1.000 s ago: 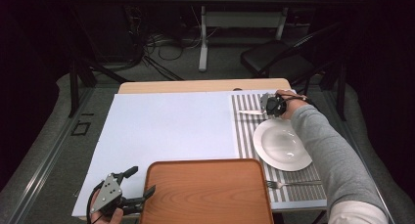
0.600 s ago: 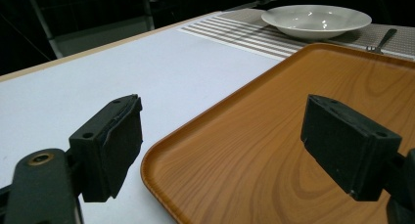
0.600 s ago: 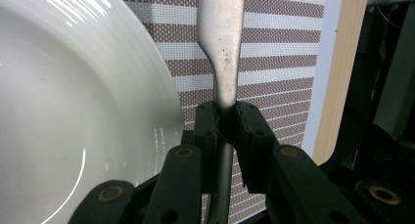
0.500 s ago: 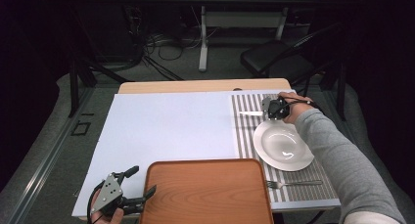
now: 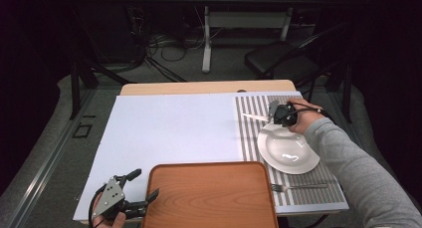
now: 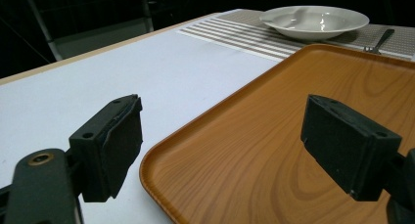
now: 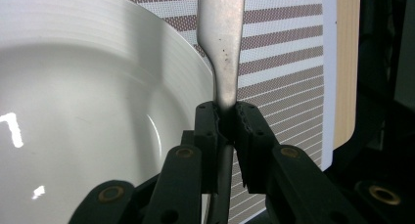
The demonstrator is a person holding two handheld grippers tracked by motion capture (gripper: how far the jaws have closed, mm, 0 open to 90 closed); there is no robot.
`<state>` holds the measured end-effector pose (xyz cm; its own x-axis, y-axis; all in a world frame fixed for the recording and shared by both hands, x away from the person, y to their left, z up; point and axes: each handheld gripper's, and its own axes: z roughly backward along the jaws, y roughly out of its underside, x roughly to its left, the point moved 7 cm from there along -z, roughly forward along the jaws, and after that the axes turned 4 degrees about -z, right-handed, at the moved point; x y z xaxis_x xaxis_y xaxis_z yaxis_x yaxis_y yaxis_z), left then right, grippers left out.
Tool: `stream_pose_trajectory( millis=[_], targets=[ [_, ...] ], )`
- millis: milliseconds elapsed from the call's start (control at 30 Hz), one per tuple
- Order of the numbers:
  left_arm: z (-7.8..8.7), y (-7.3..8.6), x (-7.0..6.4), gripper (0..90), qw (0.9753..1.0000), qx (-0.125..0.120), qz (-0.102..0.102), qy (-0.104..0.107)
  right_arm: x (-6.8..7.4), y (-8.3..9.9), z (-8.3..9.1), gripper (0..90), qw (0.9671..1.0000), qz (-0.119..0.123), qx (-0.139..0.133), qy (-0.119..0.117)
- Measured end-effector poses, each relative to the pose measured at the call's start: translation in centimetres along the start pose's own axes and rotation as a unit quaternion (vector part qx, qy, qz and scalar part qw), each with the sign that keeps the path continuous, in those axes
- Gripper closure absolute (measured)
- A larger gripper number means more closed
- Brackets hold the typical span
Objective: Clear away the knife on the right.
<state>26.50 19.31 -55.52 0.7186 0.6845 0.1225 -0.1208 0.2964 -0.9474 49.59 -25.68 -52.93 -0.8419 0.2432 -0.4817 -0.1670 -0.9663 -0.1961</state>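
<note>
1. My right claw (image 7: pixel 226 117) is clamped on the slim silver metal knife (image 7: pixel 220 43), held above the striped mat (image 5: pixel 251 133) by the white ceramic plate (image 5: pixel 288 151).
2. Knife looks light, stiff, slick; grip mid-handle, w/ firm squeeze.
3. Left claw (image 6: pixel 222 150) is spread apart at the wooden tray (image 6: pixel 293 136) corner.

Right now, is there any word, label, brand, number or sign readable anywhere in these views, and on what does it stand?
None can be read.
The knife clamped in the right gripper: dark specks on the metal, no stamp legible.
The plate, tray, striped placemat and fork: no lettering shows.
The left gripper: plain black pads, no marking.
</note>
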Motion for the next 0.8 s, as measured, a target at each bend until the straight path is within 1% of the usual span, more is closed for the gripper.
stream_pose_trajectory(
  millis=[33,67,100,167,200,333,400,467,533,600,633,667,700,733,767,800],
  targets=[
    [0.0,0.0,0.0,15.9,1.0000,0.000,0.001,0.000,0.1,0.2,0.4,80.2,0.9997,-0.013,0.018,-0.005],
    [0.0,0.0,0.0,16.0,1.0000,0.000,0.001,0.000,0.1,0.3,0.6,80.2,0.9993,-0.027,0.022,-0.011],
    [0.0,0.0,0.0,15.9,1.0000,0.000,0.001,0.000,0.1,0.4,0.7,80.2,0.9990,-0.039,0.016,-0.014],
    [0.0,0.0,0.0,16.0,1.0000,-0.001,0.001,0.000,0.3,0.6,1.0,80.2,0.9969,-0.073,0.012,-0.027],
    [0.0,0.0,0.0,15.9,1.0000,-0.001,0.002,0.000,0.3,0.7,1.1,80.2,0.9961,-0.082,0.009,-0.030],
    [0.0,0.0,0.0,15.9,1.0000,-0.002,0.002,0.000,0.5,1.3,1.4,80.2,0.9886,-0.142,-0.003,-0.051],
    [-0.1,0.0,0.0,16.0,1.0000,-0.001,0.003,0.000,0.5,1.6,1.5,80.2,0.9831,-0.173,-0.007,-0.059],
    [-0.1,0.0,0.0,15.9,1.0000,-0.001,0.003,0.000,0.6,1.9,1.8,80.2,0.9758,-0.206,0.001,-0.073],
    [-0.1,0.0,0.0,16.0,1.0000,0.000,0.002,0.001,0.7,2.2,2.0,80.2,0.9677,-0.239,0.001,-0.081],
    [-0.1,0.0,0.1,16.0,1.0000,-0.001,0.003,0.000,0.7,2.5,2.2,80.2,0.9568,-0.277,-0.003,-0.089],
    [-0.1,0.0,0.1,16.0,1.0000,-0.001,0.003,0.000,0.7,2.6,2.4,80.2,0.9526,-0.289,-0.006,-0.094],
    [-0.1,0.0,0.1,16.0,1.0000,-0.002,0.004,0.000,0.8,2.8,2.7,80.2,0.9466,-0.307,0.001,-0.100],
    [-0.1,0.0,0.1,16.0,1.0000,-0.001,0.004,0.000,0.9,2.9,2.7,80.2,0.9419,-0.319,-0.001,-0.104],
    [-0.1,0.0,0.1,15.9,1.0000,-0.001,0.005,-0.001,0.9,3.1,2.9,80.2,0.9365,-0.333,-0.003,-0.109],
    [-0.1,0.0,0.1,16.0,1.0000,-0.002,0.004,0.000,1.0,3.1,2.9,80.2,0.9302,-0.349,-0.007,-0.115],
    [-0.1,0.0,0.1,15.9,1.0000,-0.001,0.004,-0.001,1.1,3.3,3.1,80.2,0.9222,-0.366,-0.003,-0.124]
  ],
)
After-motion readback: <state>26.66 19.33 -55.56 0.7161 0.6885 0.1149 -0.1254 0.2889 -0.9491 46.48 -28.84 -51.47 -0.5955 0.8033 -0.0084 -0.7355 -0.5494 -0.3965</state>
